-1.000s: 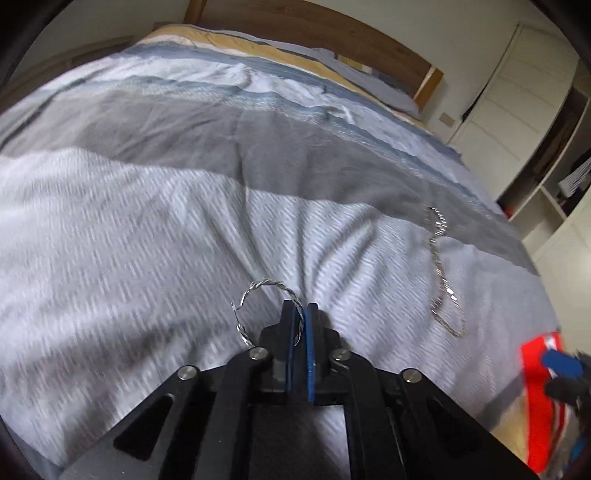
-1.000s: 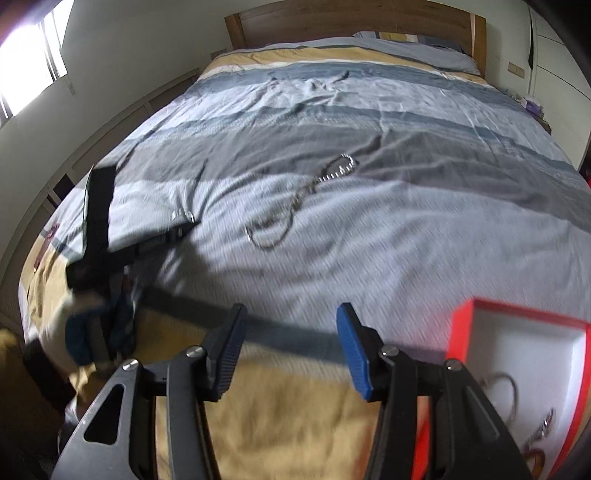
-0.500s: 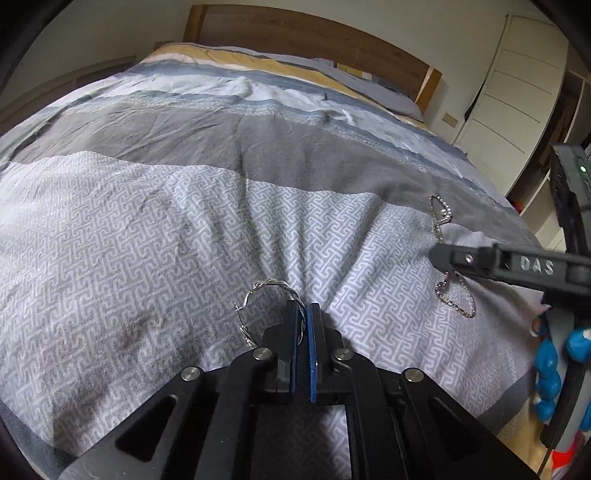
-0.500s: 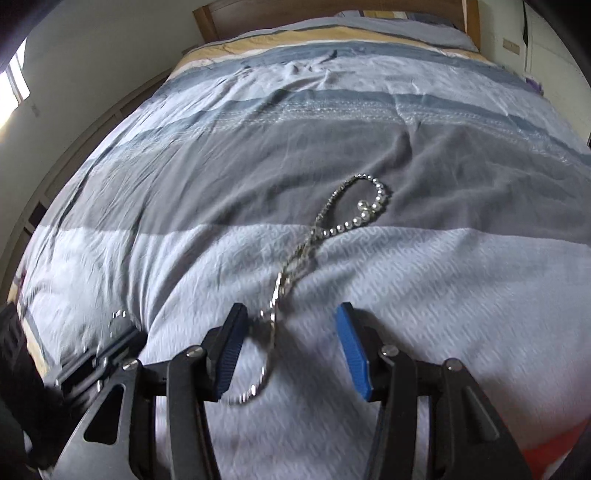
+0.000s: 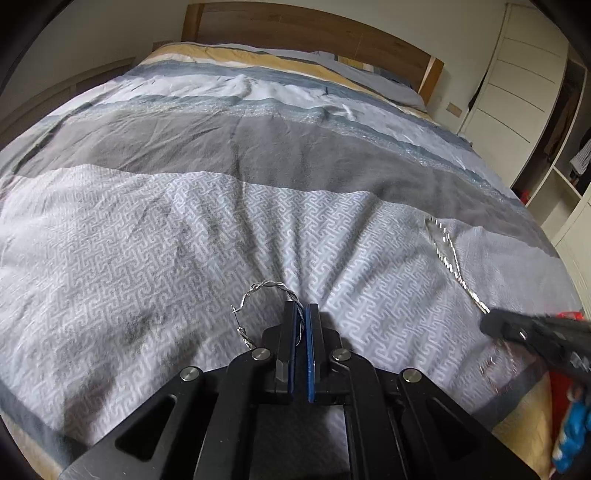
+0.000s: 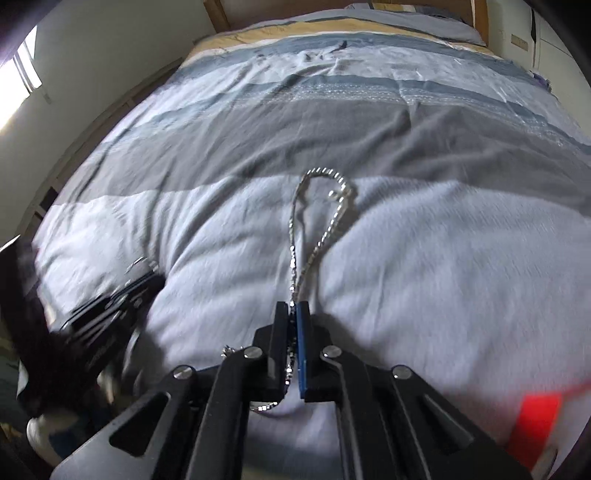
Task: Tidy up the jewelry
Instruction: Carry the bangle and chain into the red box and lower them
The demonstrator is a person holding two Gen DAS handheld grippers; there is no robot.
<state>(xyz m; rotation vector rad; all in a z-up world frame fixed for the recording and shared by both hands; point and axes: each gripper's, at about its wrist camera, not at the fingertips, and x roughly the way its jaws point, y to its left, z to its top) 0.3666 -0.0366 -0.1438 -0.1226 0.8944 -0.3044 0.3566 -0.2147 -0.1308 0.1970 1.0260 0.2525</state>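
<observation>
My left gripper (image 5: 301, 309) is shut on a twisted silver hoop bracelet (image 5: 258, 295), which sticks out to the left of the fingers above the bedcover. My right gripper (image 6: 293, 307) is shut on a silver chain necklace (image 6: 317, 218); the chain runs forward from the jaws in a long loop on the white part of the cover, and a short end hangs below the fingers. In the left wrist view the same necklace (image 5: 448, 254) lies at the right, with the right gripper (image 5: 532, 332) blurred at its near end.
A bed with a grey, white and blue striped cover (image 5: 258, 166) fills both views, with a wooden headboard (image 5: 295, 26) at the far end. A red box edge (image 6: 533, 417) shows at lower right. White wardrobe doors (image 5: 517, 74) stand to the right.
My right gripper has closed on the near end of the necklace, having been open over it. My left gripper still holds the bracelet and has barely moved.
</observation>
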